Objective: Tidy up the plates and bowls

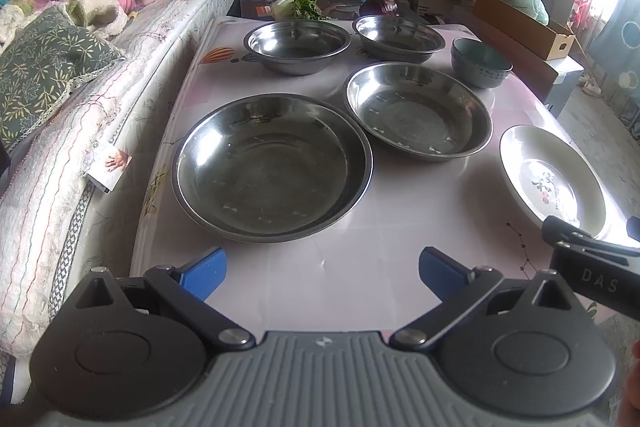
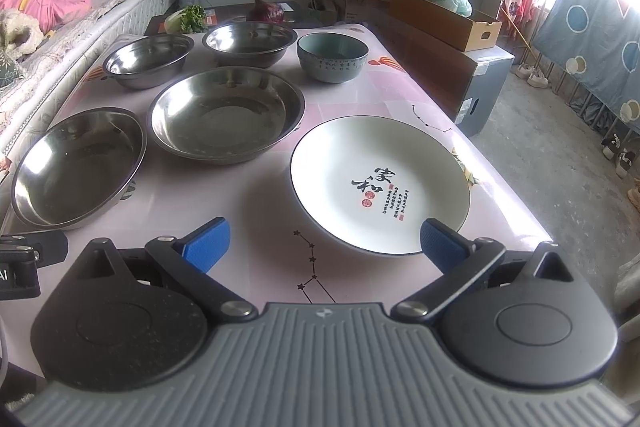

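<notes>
Left tool point(image 1: 322, 269): spread, empty, above tabletop point(image 1: 400, 227).
Right tool point(image 2: 325, 243): spread, empty.
White plate point(image 2: 380, 183): 12 o'clock of right tool.
Largest steel dish point(image 1: 272, 167): 12 o'clock of left tool.

Each hand-held gripper point(image 1: 322, 277) point(image 2: 325, 247) has 2 blue ribbed fingertip pads point(image 2: 208, 244), black linkage arms, silver screws, grey ridged body.

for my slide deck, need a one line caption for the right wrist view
Open right tongs poised before a white plate, with steel dishes and a teal bowl behind.
</notes>
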A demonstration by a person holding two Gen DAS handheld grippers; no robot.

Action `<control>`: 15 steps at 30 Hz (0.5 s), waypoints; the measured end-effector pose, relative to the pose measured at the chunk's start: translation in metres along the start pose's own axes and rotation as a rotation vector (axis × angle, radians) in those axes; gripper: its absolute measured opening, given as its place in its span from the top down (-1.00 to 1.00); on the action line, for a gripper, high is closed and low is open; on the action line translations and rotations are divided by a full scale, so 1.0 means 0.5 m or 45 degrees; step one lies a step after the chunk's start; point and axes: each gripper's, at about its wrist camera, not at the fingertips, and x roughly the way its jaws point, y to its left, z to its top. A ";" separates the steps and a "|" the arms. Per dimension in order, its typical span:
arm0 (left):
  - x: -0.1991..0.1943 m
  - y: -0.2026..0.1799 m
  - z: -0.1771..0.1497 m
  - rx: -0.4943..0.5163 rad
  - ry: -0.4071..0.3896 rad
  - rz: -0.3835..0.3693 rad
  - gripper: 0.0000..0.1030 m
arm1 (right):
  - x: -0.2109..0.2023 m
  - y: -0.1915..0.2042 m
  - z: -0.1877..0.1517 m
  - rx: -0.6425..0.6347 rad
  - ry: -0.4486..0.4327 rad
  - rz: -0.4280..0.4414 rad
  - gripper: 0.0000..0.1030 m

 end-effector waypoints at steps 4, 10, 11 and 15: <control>0.002 0.001 -0.001 -0.001 0.003 0.000 -0.99 | 0.000 0.000 0.000 -0.002 -0.001 -0.001 -0.98; 0.003 0.001 -0.001 -0.001 0.005 -0.001 -0.99 | 0.002 0.001 0.002 -0.003 0.002 0.001 -0.98; 0.003 0.001 -0.001 -0.001 0.006 0.000 -0.99 | 0.002 0.001 0.002 -0.003 0.002 0.001 -0.98; 0.006 0.001 -0.001 -0.002 0.009 0.000 -0.99 | 0.002 0.001 0.002 -0.002 0.002 0.001 -0.98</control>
